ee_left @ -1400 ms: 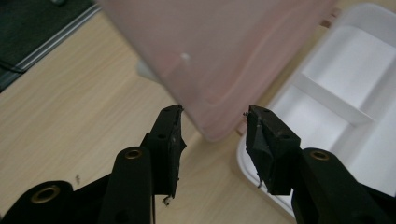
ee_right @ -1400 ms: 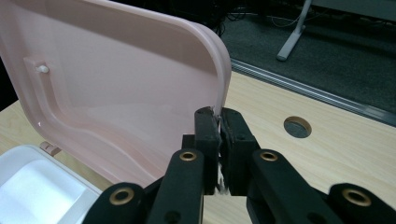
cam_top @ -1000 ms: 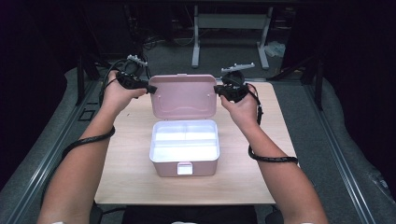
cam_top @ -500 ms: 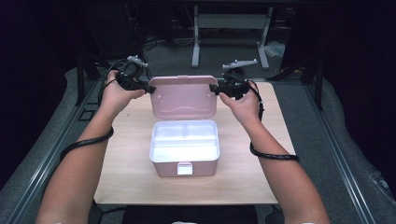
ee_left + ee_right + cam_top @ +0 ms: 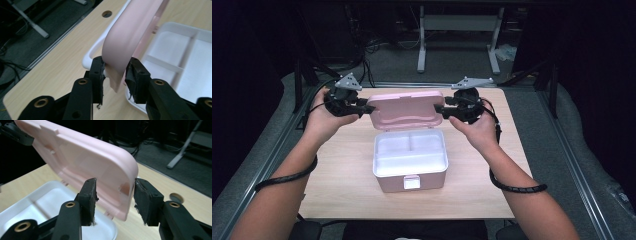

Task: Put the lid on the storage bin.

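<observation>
Seen from above: a pale wooden counter (image 5: 337, 185) with a pink lunch box (image 5: 410, 165) at its middle, white tray inside, latch facing the near edge. Hinged along the far side of the box, a pink lid (image 5: 404, 109) stands raised and tilted, long axis running left to right across the counter. At the lid's left end, the left claw (image 5: 364, 107); at its right end, the right claw (image 5: 439, 110); each about equally near, one per short edge, both pointing inward toward each other. In the left gripper view, lid edge (image 5: 122, 50) sits between the two black pads, touching the left-hand pad (image 5: 98, 70) while the other stands just off it; jaws part-spread and just opened a little, so a loose hold at best, not a firm pinch. In the right gripper view, the lid corner (image 5: 120, 177) lies between the pads with a visible gap on both sides; jaws just opened, spread, nothing pinched. Likely step in hand: letting go of the lid after swinging it up, or resetting the hold. Coming move turns on the lid lying straight between the two claws, each one needing to back outward along that long axis to clear it. Dark floor and a metal stand (image 5: 457, 35) beyond the far edge.
</observation>
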